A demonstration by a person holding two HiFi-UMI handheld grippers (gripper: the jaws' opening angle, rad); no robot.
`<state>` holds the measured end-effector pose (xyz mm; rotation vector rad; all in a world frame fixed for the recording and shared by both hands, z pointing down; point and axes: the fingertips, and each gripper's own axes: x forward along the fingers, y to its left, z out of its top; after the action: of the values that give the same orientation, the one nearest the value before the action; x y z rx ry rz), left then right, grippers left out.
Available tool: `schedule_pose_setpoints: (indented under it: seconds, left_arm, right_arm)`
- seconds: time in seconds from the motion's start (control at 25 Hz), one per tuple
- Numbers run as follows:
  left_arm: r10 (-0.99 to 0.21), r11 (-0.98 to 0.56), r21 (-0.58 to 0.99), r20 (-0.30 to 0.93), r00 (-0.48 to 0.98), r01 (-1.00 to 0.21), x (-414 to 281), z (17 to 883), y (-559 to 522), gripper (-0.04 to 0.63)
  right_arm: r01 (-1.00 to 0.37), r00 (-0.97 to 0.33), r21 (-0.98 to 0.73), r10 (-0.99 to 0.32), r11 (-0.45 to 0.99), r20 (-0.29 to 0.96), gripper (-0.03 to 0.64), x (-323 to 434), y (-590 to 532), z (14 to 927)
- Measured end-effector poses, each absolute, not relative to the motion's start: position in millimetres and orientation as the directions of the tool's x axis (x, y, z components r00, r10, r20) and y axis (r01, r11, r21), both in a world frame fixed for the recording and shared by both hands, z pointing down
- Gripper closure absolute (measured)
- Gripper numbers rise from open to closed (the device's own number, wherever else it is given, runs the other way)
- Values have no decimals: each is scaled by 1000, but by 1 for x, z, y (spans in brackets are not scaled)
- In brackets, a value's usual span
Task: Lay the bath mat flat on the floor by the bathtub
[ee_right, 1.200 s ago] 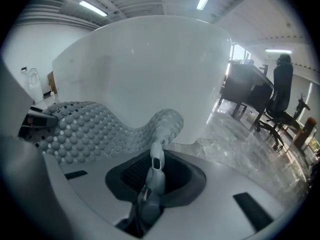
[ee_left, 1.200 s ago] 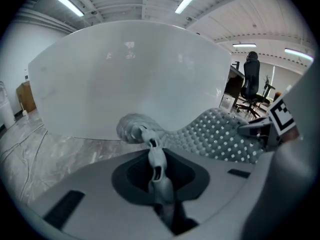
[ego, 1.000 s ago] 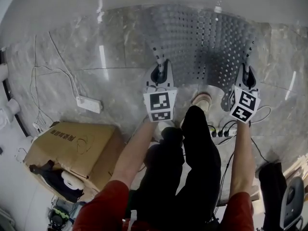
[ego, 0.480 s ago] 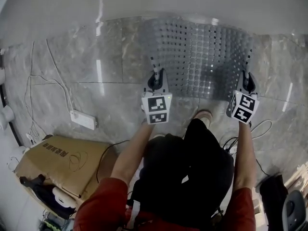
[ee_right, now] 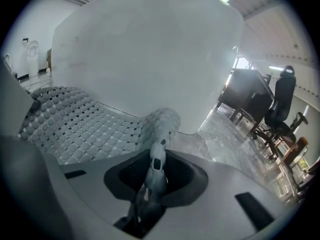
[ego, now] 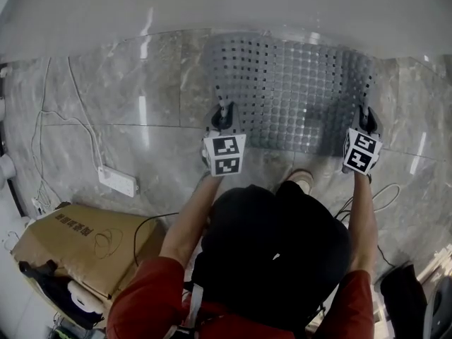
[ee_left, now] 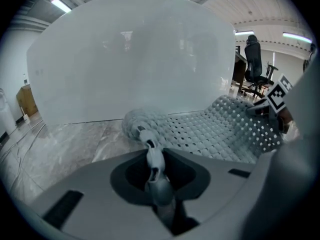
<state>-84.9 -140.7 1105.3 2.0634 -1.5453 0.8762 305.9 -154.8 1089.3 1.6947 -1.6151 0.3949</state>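
Beside the bathtub (ego: 212, 6), your left gripper (ego: 222, 109) clamps one near corner of the bath mat (ego: 296, 94); your right gripper (ego: 365, 113), jaws just opening, has the other corner between them; lower both evenly, letting it settle flat.

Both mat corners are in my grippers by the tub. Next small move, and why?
Probably lower both corners onto the floor, then release. The bath mat has its far edge down by the bathtub, but its near corners curl up, pinched in the left gripper and the right gripper, whose jaws have just been opening with the corner between them.
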Motion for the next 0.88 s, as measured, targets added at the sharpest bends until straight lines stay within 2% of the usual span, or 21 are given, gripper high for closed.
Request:
schedule_pose_setpoints:
  seconds: [0.6,0.88]
  left_arm:
    - [-617,-287,-40,772,153,-957,-107,1151,-145,514]
    - [-596,-285,-33,789,150,-958,-119,1164,-147,474]
  right_arm:
    - [-922,177,347,-606,175,776,471,347,-174,1136]
    - [-934,155,309,-577,179,802,405,367,-178,1157]
